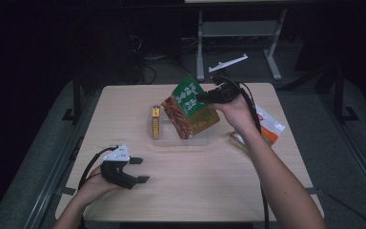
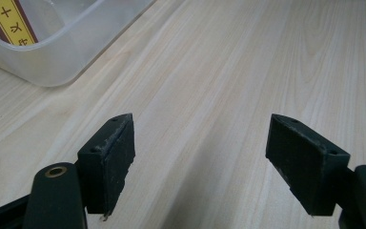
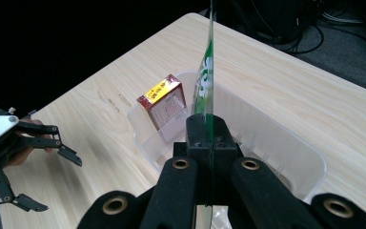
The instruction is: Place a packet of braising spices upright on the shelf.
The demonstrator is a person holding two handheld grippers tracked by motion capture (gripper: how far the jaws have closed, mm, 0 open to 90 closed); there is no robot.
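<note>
Pinching the top edge of a green and red snack pouch (image 1: 188,106), the right gripper (image 3: 211,128) has its fingers (image 3: 199,138) pressed together on the thin packet, which is seen edge-on in the right gripper view as it rises from between them. The pouch is held tilted in the air above a clear plastic container (image 1: 205,140) near the middle of the surface (image 1: 195,191), its lower corner hanging over the container's opening (whether it touches the rim cannot be told). A small red and yellow box (image 1: 156,122) is stood on edge inside the container at its left end. The right hand (image 1: 240,112) is seen behind the pouch, with the cable trailing back along the forearm.

The left gripper (image 1: 132,170) is held low at the near left of the surface, well apart from the container, its fingers (image 2: 108,157) spread wide with nothing but bare wood between them. An orange and white packet (image 1: 269,126) is lying on the surface just right of the right hand.
</note>
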